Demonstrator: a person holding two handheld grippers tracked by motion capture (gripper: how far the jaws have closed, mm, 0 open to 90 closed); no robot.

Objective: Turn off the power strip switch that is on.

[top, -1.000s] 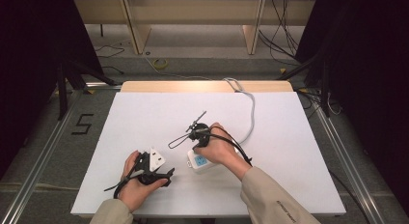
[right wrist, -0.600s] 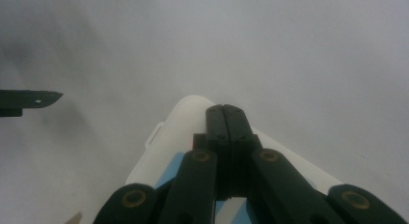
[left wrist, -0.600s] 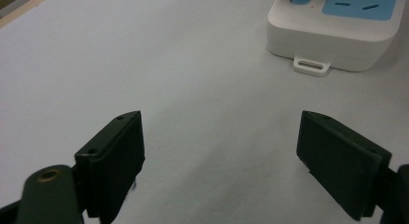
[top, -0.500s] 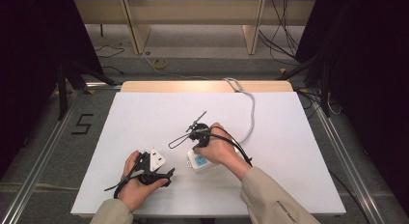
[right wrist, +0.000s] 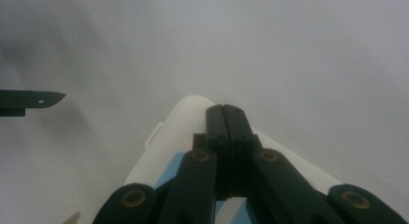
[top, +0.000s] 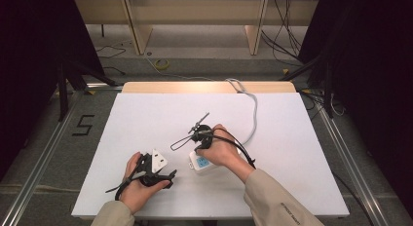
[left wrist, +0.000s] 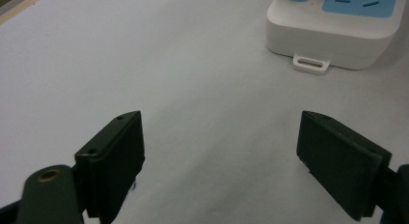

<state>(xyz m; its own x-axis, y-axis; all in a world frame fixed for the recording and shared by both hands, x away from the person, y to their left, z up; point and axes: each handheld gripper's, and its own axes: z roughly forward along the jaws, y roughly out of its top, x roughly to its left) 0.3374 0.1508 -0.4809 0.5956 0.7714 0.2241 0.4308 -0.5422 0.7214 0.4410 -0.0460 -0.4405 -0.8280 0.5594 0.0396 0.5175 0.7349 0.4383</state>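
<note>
Nothing shifted since a second ago: right gripper still fully closed, empty, pressing down over power strip; left gripper wide open, empty, waiting on desk.

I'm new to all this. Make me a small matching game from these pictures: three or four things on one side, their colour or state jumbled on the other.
Things:
1. left gripper
2. right gripper
3. power strip
4. cable

States:
A. white with a blue face
B. fingers shut, over the strip
C. grey, running to the table's far edge
D. fingers wide apart, nothing between them

Pairs: 1-D, 2-B, 3-A, 4-C
</note>
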